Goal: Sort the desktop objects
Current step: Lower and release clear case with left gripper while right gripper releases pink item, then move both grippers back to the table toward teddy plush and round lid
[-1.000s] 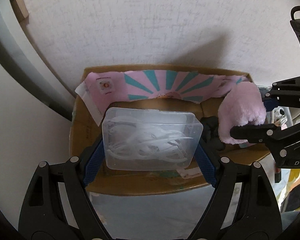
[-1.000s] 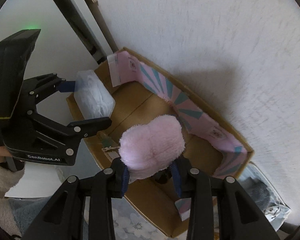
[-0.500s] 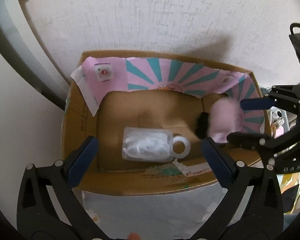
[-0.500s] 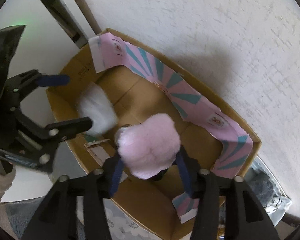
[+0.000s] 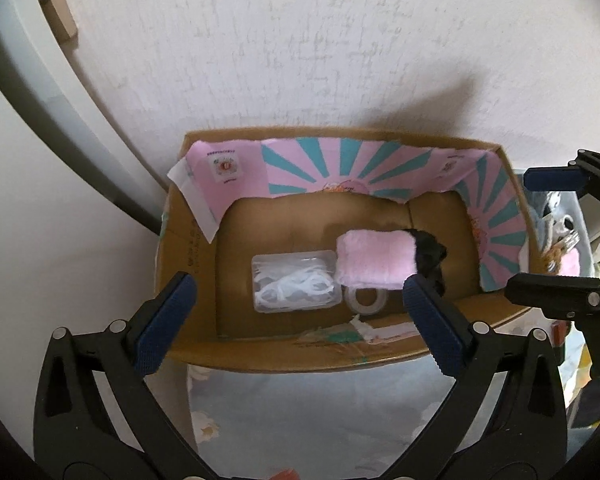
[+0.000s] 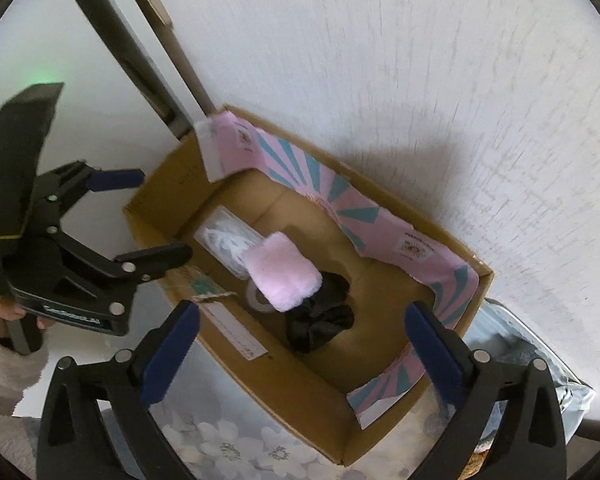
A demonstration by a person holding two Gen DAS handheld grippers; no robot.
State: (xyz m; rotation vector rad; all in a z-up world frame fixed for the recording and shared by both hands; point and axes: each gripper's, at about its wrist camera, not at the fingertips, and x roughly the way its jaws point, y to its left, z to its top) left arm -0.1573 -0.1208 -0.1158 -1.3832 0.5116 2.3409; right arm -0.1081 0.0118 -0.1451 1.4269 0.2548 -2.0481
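A cardboard box (image 5: 300, 354) lined with pink and teal paper stands against the wall. On its floor lie a clear plastic case (image 5: 294, 282) of white cords, a pink fluffy piece (image 5: 374, 258), a black scrunchie (image 5: 430, 256) and a tape roll (image 5: 366, 300). My left gripper (image 5: 298, 292) hangs open above the box's near side, holding nothing. My right gripper (image 6: 302, 316) is over the box, its jaws opening wide with nothing between them. The pink piece (image 6: 284, 276) rests below it, partly over the case (image 6: 228, 242) and beside the scrunchie (image 6: 320, 320). Each gripper shows in the other's view: right (image 5: 548, 236), left (image 6: 156, 216).
A white textured wall (image 5: 300, 60) rises right behind the box. A floral cloth (image 5: 300, 412) covers the surface in front. A grey bag (image 6: 512, 344) with small items sits just right of the box. A hand in a white sleeve (image 6: 0, 360) holds the left gripper.
The left gripper let go of the clear case and the right let go of the pink fluffy piece; both now lie in the box. Both sets of jaws spread wide and drew back.
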